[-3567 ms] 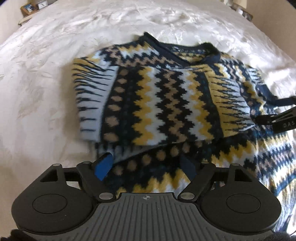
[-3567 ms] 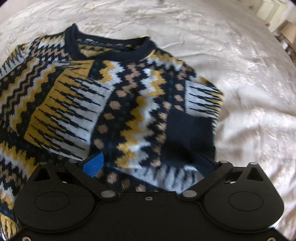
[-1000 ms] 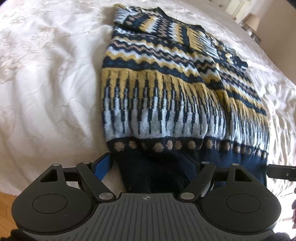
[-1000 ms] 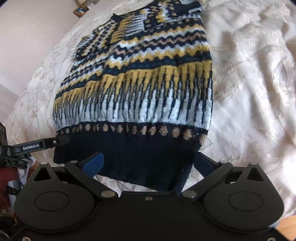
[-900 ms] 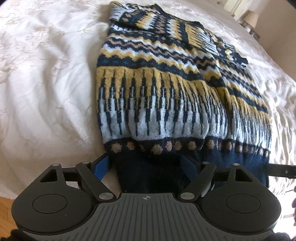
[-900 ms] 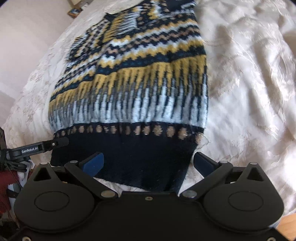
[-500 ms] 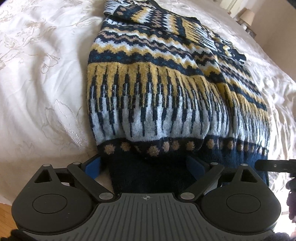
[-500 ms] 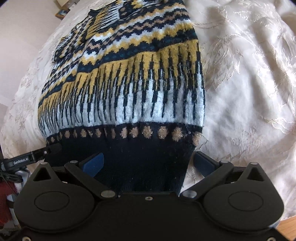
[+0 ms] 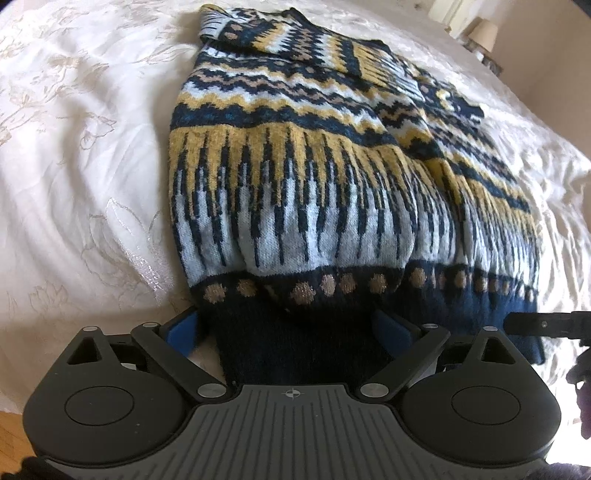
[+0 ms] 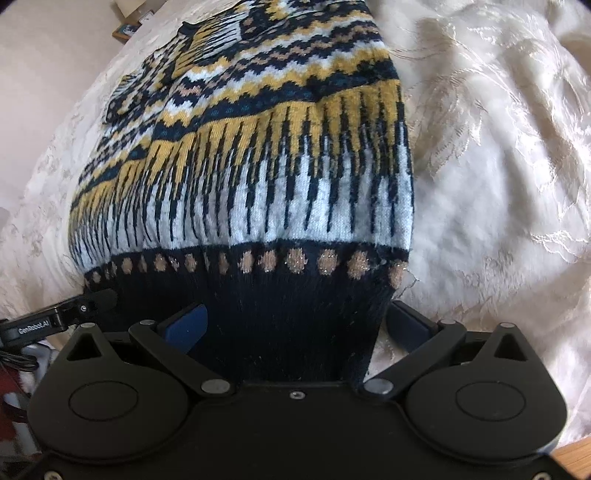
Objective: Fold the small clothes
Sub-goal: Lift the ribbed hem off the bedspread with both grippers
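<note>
A knitted sweater (image 9: 295, 192) in navy, yellow and pale blue zigzags lies flat on the bed, sleeves folded in at the far end, navy hem nearest me. My left gripper (image 9: 286, 326) hangs low over the hem's left corner. Its jaws are opening, with the hem lying between the blue pads (image 9: 181, 328) and nothing pressing on it. My right gripper (image 10: 295, 323) stands wide open over the sweater's (image 10: 258, 177) right hem corner, the navy band between its fingers. Each gripper's finger shows at the edge of the other's view.
A white bedcover (image 9: 74, 147) with embroidered flowers lies under the sweater and spreads wide on both sides (image 10: 498, 147). Wooden floor (image 9: 7, 432) shows past the bed's near edge. A lamp (image 9: 484, 33) and a small picture frame (image 10: 123, 31) stand beyond the far side.
Both grippers have left the folded sleeves for the hem end and sunk closer to it. The left jaws have spread wider around the navy band.
</note>
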{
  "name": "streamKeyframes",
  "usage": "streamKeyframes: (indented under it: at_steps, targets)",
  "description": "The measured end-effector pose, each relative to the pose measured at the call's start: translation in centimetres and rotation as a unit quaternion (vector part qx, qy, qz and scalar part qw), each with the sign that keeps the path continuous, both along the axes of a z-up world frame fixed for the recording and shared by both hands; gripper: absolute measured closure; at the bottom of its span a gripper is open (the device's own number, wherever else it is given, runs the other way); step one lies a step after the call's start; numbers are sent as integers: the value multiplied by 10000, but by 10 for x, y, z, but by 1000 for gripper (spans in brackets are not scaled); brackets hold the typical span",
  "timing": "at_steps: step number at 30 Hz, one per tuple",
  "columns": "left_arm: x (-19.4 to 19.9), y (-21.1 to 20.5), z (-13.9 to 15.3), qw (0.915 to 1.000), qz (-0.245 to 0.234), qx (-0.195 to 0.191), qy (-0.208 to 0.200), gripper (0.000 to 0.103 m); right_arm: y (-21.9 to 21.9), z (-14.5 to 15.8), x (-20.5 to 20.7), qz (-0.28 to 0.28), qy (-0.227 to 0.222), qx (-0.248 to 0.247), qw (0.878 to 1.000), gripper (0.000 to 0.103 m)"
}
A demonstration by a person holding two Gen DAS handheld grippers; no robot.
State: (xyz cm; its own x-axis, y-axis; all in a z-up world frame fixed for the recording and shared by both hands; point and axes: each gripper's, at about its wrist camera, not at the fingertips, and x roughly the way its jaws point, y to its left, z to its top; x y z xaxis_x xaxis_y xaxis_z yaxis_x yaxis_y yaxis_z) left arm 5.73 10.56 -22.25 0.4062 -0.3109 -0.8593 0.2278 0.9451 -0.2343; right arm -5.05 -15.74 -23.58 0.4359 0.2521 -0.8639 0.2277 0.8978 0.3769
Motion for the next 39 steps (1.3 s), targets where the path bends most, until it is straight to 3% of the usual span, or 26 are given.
streamKeyframes:
  at_steps: [4,8,18,29,31,34,37,39]
  targets:
    - [5,-10,-1,9996,-137,226,124,1,8,-1,2,158,16,-248,9996,0]
    - [6,-19,-2,9986,-144,485,178,1,4,-3,1,162,-44,-157,9997,0]
    - [0,-13,0,9991,-151,383,-24,3,-6,-2,-5,160,-162,134,9997,0]
    - [-7,9,7,9996,254,-4,-152,30,-9,0,-5,233,-129,239,9994,0]
    - [-7,12,9,9993,328,-71,-138,40,-10,1,-5,222,-94,246,9994,3]
    - [-10,19,11,9989,416,-206,-112,45,-12,4,-5,136,-59,218,9997,16]
    - [-12,25,13,9981,489,-352,-93,46,-17,5,-8,69,-72,357,9993,43]
    - [-13,28,14,9976,539,-431,-94,46,-22,5,-9,48,-69,540,9985,73]
